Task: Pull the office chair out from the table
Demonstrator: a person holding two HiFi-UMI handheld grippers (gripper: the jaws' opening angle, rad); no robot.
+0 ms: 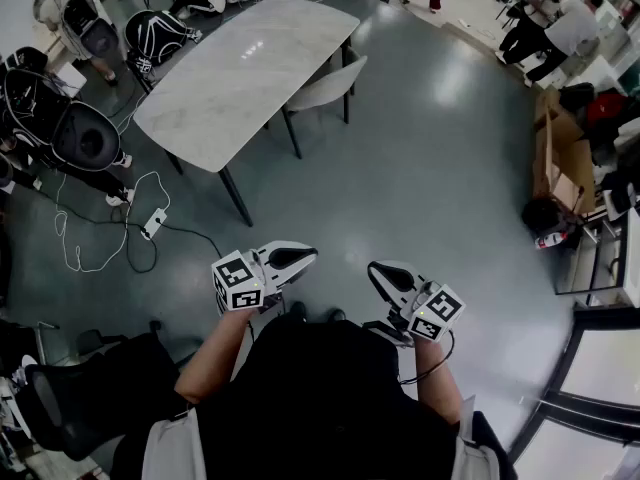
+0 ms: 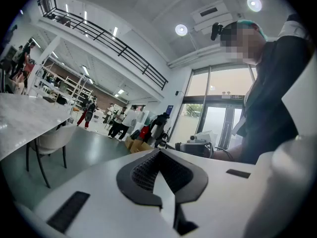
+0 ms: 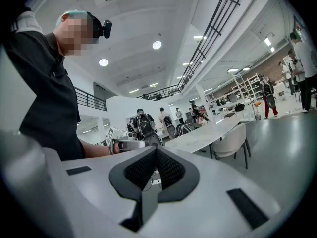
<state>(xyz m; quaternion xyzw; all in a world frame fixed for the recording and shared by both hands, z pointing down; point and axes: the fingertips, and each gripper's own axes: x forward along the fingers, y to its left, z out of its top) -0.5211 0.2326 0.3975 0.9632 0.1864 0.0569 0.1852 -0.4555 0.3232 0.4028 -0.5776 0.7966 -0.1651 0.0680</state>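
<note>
A long white marble table stands far ahead of me. A white shell chair is tucked under its right side. Both grippers hang close to my body, well short of the chair. My left gripper and my right gripper point level at each other, both shut with nothing between the jaws. In the left gripper view the closed left gripper faces the right one, with the white chair and the table at the left. The right gripper view shows the shut right gripper, the chair and the table.
Black chairs and people stand along the table's left side. A power strip and its cables lie on the floor. Cardboard boxes are stacked at the right wall. Another black chair stands at my lower left.
</note>
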